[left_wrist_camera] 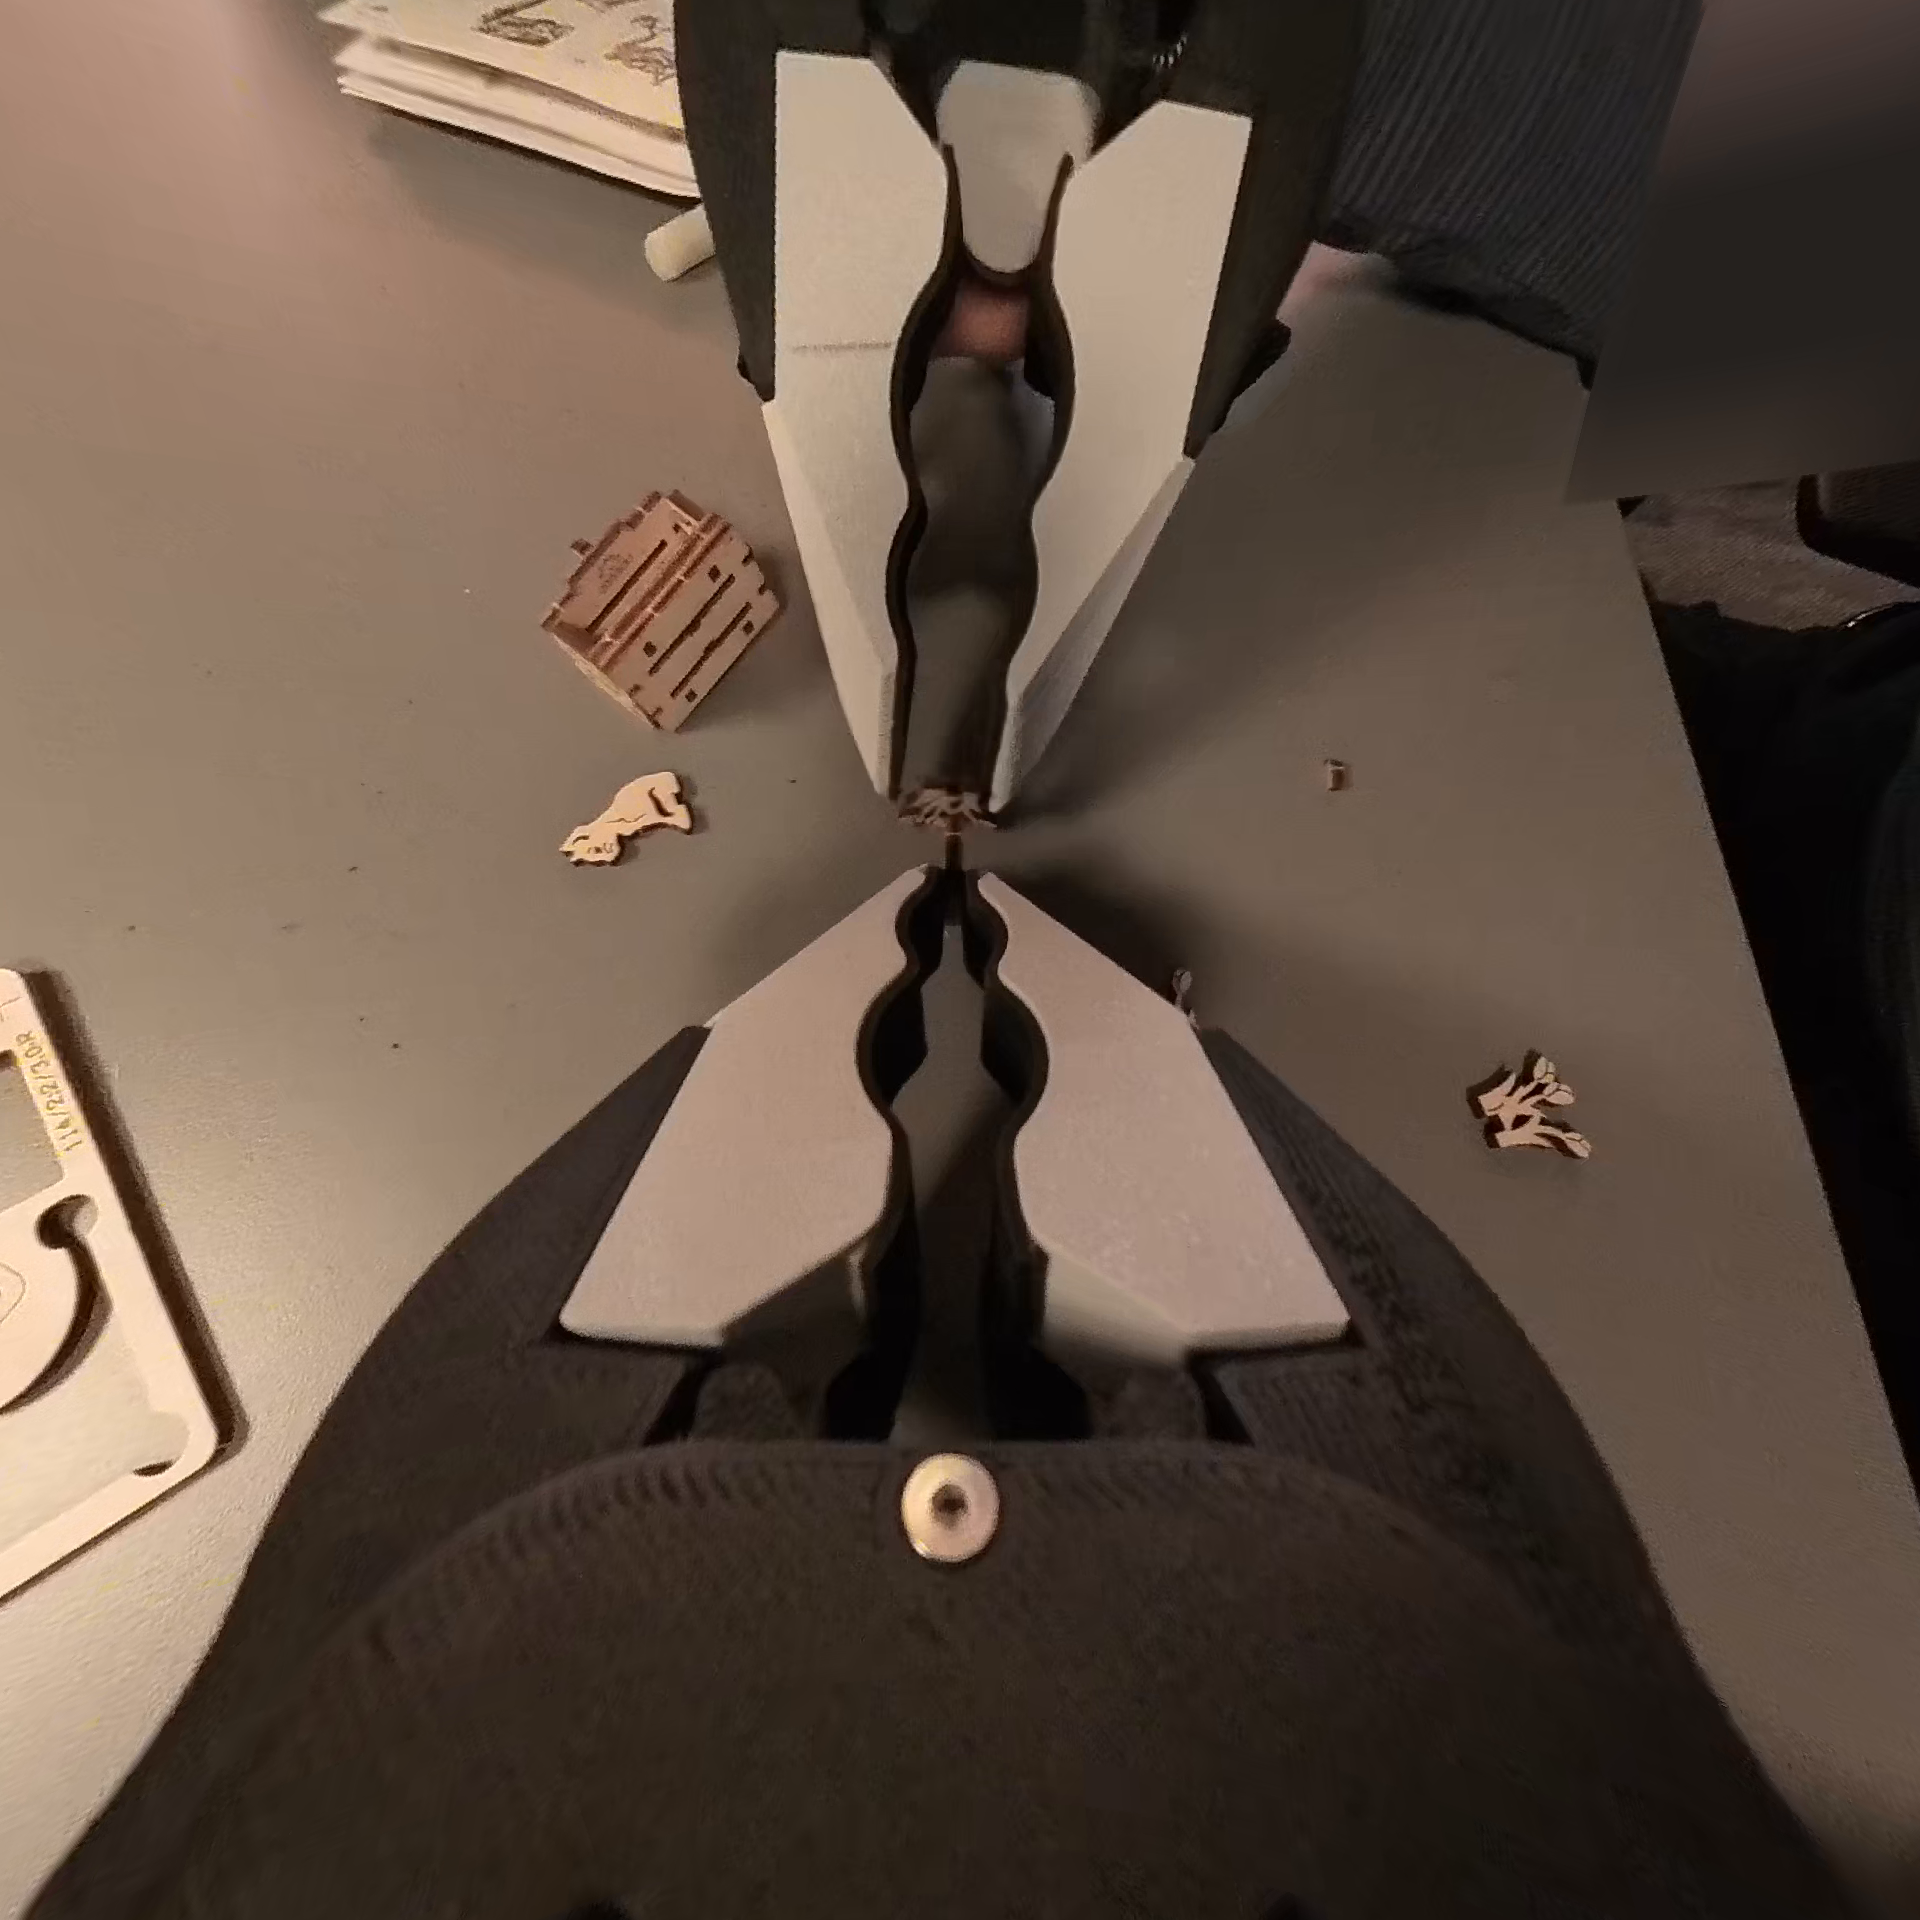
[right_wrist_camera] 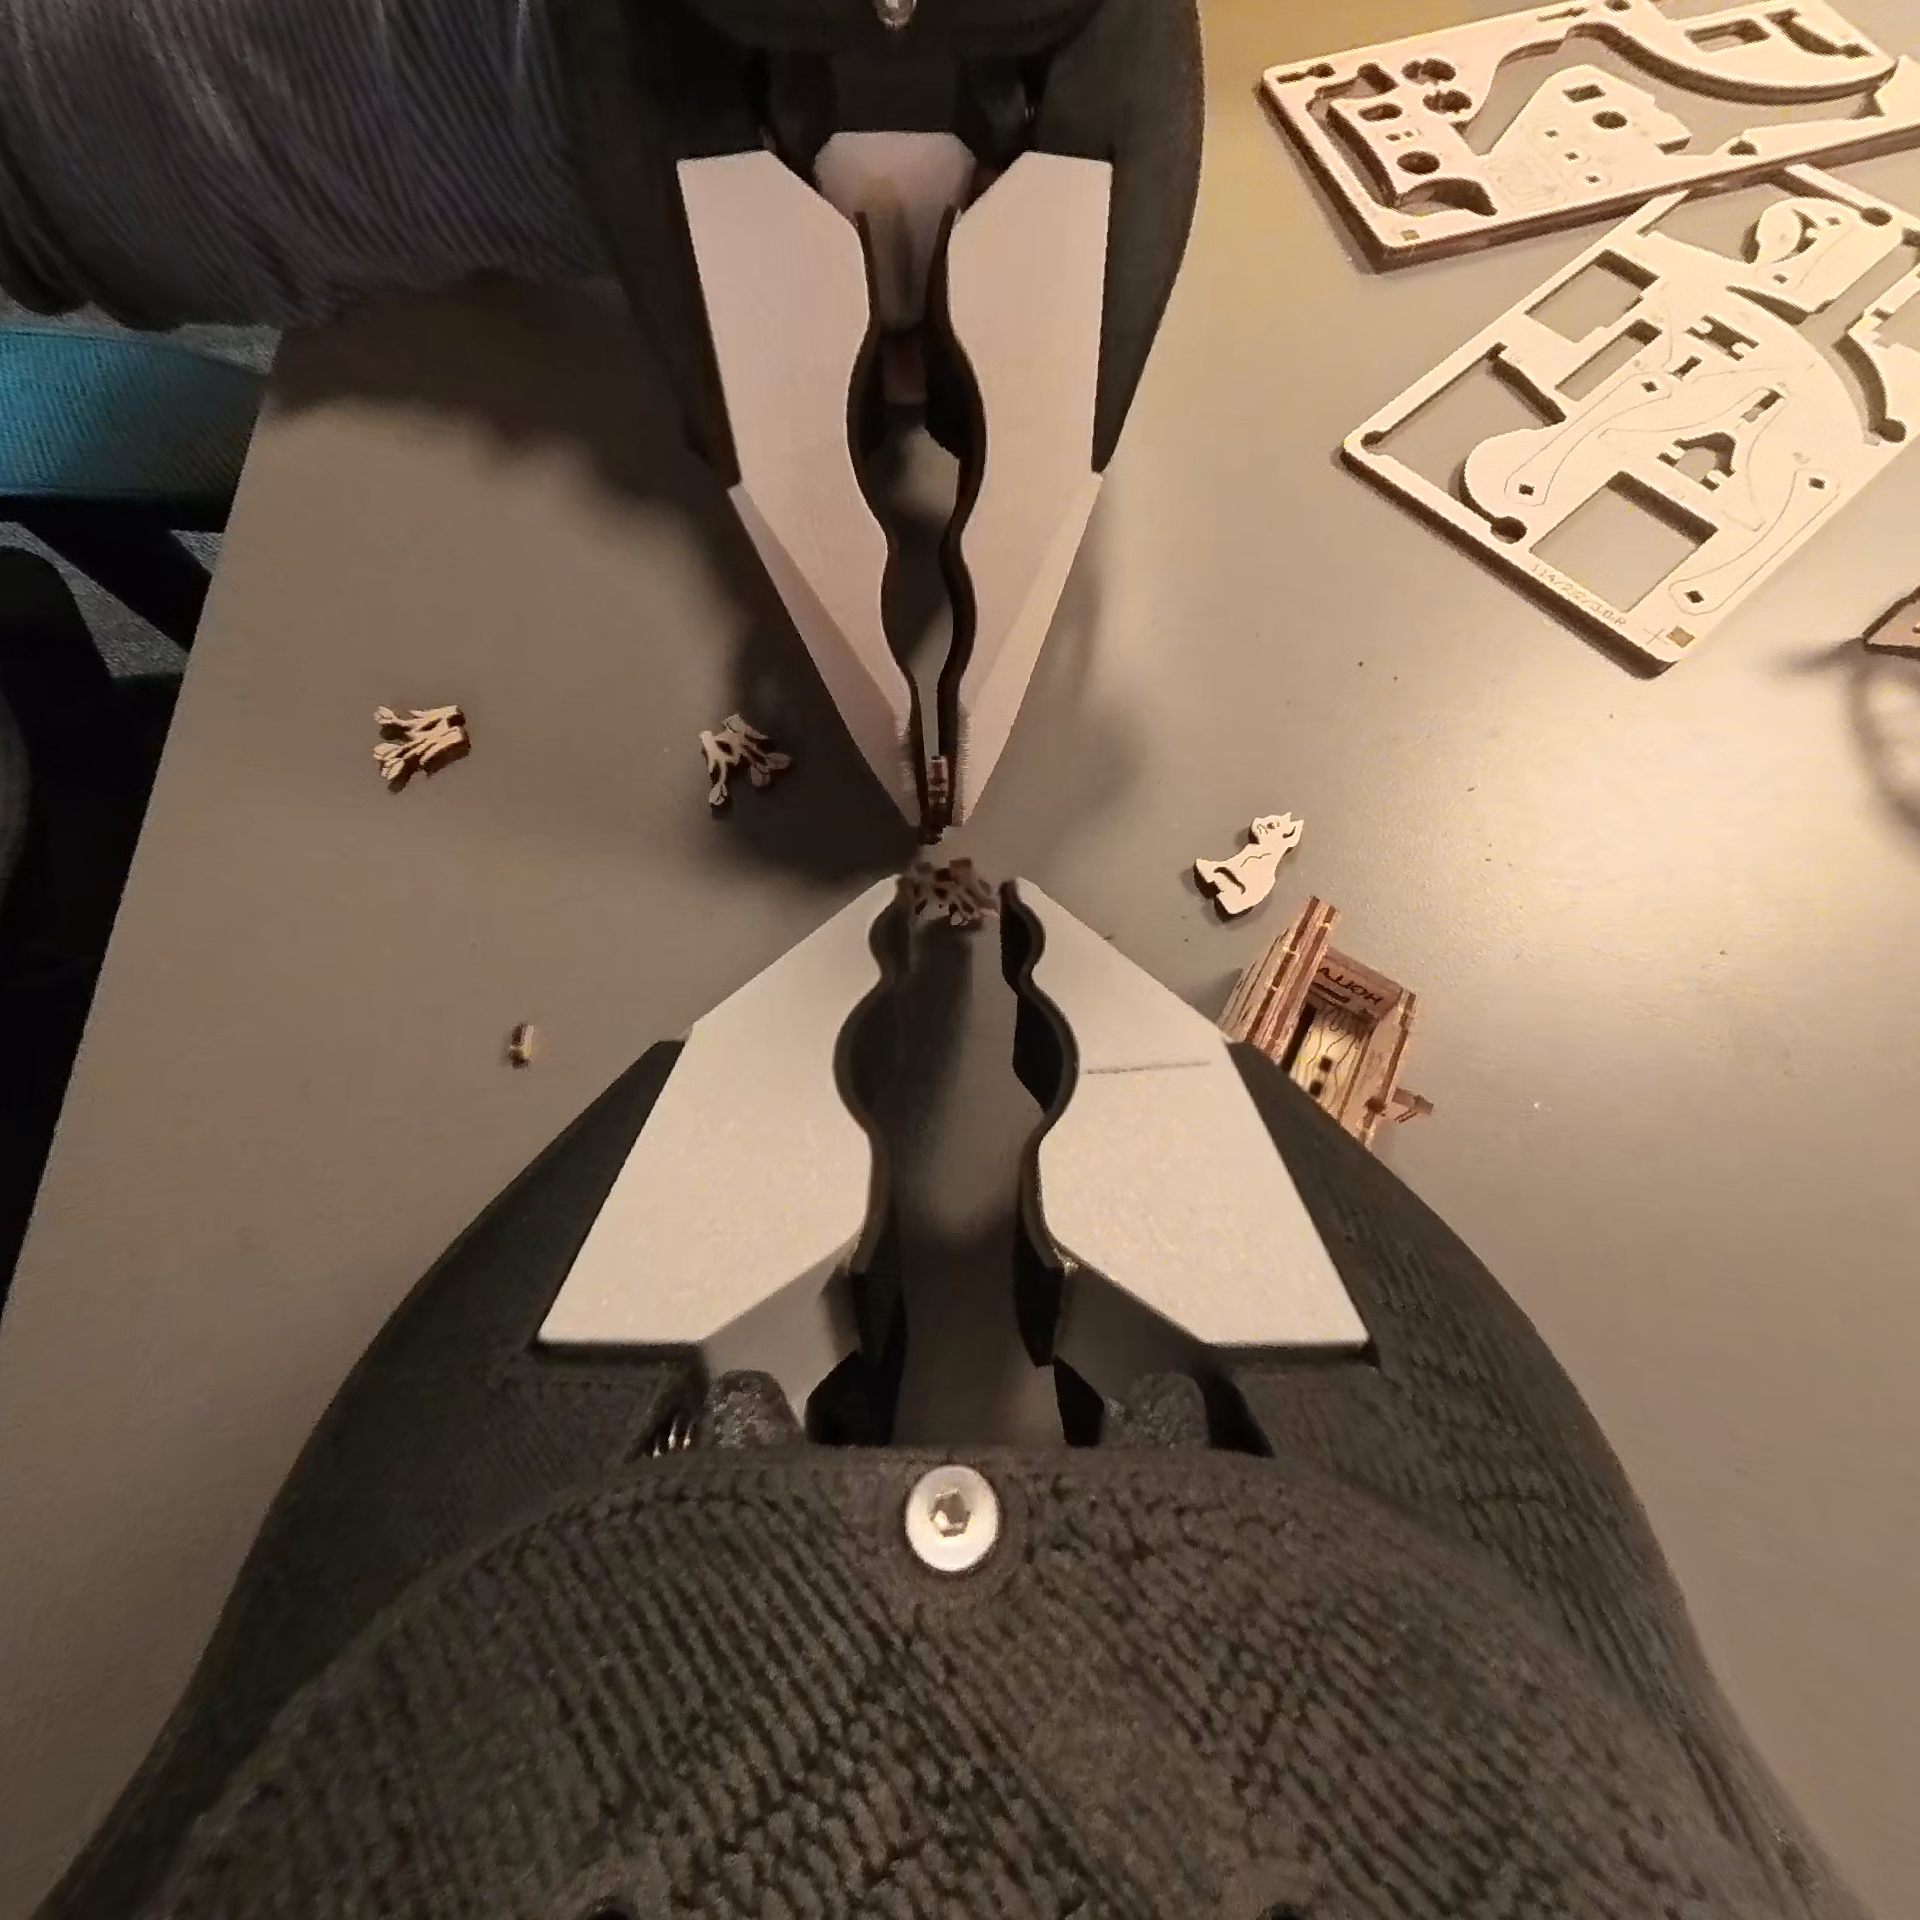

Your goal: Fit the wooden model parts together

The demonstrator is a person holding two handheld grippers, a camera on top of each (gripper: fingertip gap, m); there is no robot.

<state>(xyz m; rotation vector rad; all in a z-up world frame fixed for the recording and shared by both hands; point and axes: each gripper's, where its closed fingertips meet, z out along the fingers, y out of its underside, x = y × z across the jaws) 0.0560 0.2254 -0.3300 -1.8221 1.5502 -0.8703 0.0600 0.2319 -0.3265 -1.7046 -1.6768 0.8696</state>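
Observation:
My left gripper (left_wrist_camera: 951, 883) is shut on a small thin wooden piece (right_wrist_camera: 938, 781) that I see edge-on. My right gripper (right_wrist_camera: 951, 896) is shut on a small tree-shaped wooden piece (right_wrist_camera: 948, 891). The two grippers face each other tip to tip just above the grey table (left_wrist_camera: 312, 520), and the two pieces are almost touching. In the left wrist view the right gripper (left_wrist_camera: 943, 802) comes in from the top with the tree-shaped piece (left_wrist_camera: 940, 810). In the right wrist view the left gripper (right_wrist_camera: 938, 808) comes in from the top.
A small wooden house model (left_wrist_camera: 660, 613) and a cat-shaped piece (left_wrist_camera: 629, 821) lie beside the tips. Two loose tree-shaped pieces (right_wrist_camera: 421, 743) (right_wrist_camera: 743, 758) lie on the other side. Cut-out wooden sheets (right_wrist_camera: 1662, 416) and paper booklets (left_wrist_camera: 520, 83) lie farther off. The table edge (left_wrist_camera: 1683, 727) is close. Left and right tips are no more than a few centimetres apart.

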